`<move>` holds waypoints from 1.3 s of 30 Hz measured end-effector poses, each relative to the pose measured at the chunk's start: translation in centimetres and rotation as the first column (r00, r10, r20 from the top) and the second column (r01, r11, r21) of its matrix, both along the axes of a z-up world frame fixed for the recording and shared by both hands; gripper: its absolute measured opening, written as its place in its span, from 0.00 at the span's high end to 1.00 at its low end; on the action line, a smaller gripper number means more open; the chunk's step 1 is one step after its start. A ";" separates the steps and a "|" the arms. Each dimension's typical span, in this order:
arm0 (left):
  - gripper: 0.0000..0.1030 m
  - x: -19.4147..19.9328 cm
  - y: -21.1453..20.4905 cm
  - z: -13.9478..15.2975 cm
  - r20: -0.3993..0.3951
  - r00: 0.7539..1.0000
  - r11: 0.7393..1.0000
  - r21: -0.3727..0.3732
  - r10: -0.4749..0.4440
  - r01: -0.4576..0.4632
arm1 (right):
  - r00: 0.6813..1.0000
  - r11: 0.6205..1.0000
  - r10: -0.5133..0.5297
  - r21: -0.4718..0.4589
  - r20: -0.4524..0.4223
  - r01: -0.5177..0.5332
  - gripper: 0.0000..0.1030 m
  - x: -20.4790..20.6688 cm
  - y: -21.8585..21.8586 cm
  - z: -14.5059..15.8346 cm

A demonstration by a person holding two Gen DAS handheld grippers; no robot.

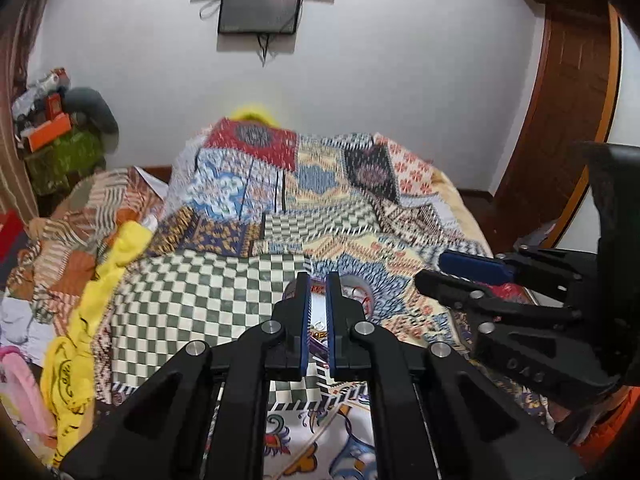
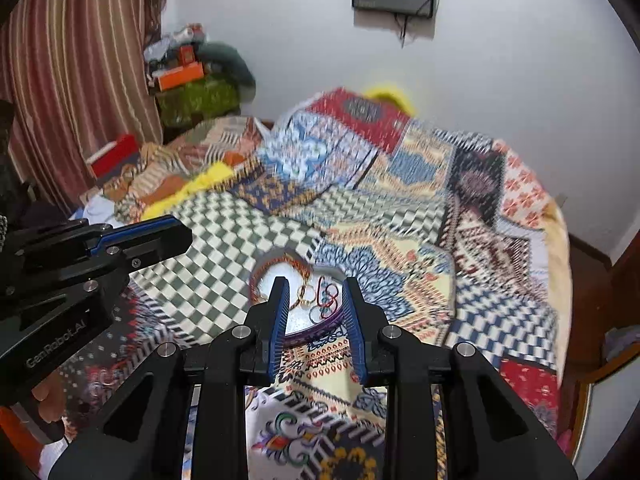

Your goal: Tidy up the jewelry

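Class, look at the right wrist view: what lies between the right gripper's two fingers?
A round tray holding bracelets, seen between the open right gripper fingers on the patchwork quilt.

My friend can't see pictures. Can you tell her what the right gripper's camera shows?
The right gripper hangs open over a round plate of tangled bracelets and rings on a patchwork bedspread. The left gripper pokes in from the left side.

A home bedroom: quilt-covered bed (image 2: 400, 208), striped curtain (image 2: 80, 80).
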State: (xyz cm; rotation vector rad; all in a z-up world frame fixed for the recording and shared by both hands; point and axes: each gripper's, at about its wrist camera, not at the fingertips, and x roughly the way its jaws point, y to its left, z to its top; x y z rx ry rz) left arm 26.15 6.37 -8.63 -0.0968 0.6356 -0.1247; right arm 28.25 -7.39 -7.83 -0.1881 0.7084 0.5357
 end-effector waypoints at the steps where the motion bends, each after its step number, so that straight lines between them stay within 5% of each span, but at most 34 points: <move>1: 0.96 -0.9 -0.1 0.9 0.022 1.000 1.000 0.000 0.003 -0.003 | 1.000 1.000 -0.004 0.011 0.018 0.004 0.76 -0.6 -0.3 0.8; 6: 0.96 -5.6 -0.5 5.2 0.137 0.990 1.000 0.003 0.018 -0.018 | 0.989 0.995 -0.034 0.093 0.145 0.021 0.76 -5.4 -2.3 5.7; 12: 0.94 -13.3 -1.9 10.0 0.331 0.943 0.998 0.025 0.042 -0.054 | 0.943 0.976 -0.086 0.219 0.323 0.014 0.76 -13.0 -4.6 11.0; 17: 0.60 -18.3 -2.6 11.9 0.427 0.902 0.998 -0.013 0.056 -0.056 | 0.892 0.960 -0.150 0.280 0.426 0.027 0.76 -17.8 -5.7 12.7; 18: 0.55 -19.4 -2.7 12.2 0.446 0.893 0.998 -0.018 0.065 -0.063 | 0.884 0.958 -0.160 0.286 0.440 0.031 0.72 -18.5 -5.9 12.8; 21: 0.50 -21.4 -2.9 12.8 0.479 0.873 0.996 -0.013 0.088 -0.094 | 0.858 0.945 -0.197 0.325 0.475 0.037 0.37 -20.4 -6.3 12.8; 25: 0.16 -22.7 -2.8 12.5 0.493 0.862 0.992 -0.019 0.119 -0.126 | 0.841 0.931 -0.244 0.360 0.482 0.064 0.19 -21.6 -6.4 12.2; 31: 0.11 -23.0 -2.0 11.8 0.470 0.868 0.987 -0.038 0.158 -0.158 | 0.838 0.928 -0.282 0.355 0.468 0.114 0.02 -21.5 -5.8 11.9; 39: 0.11 -23.6 -2.5 11.1 0.462 0.872 0.985 -0.019 0.162 -0.173 | 0.838 0.935 -0.279 0.331 0.469 0.126 0.02 -22.3 -6.2 11.4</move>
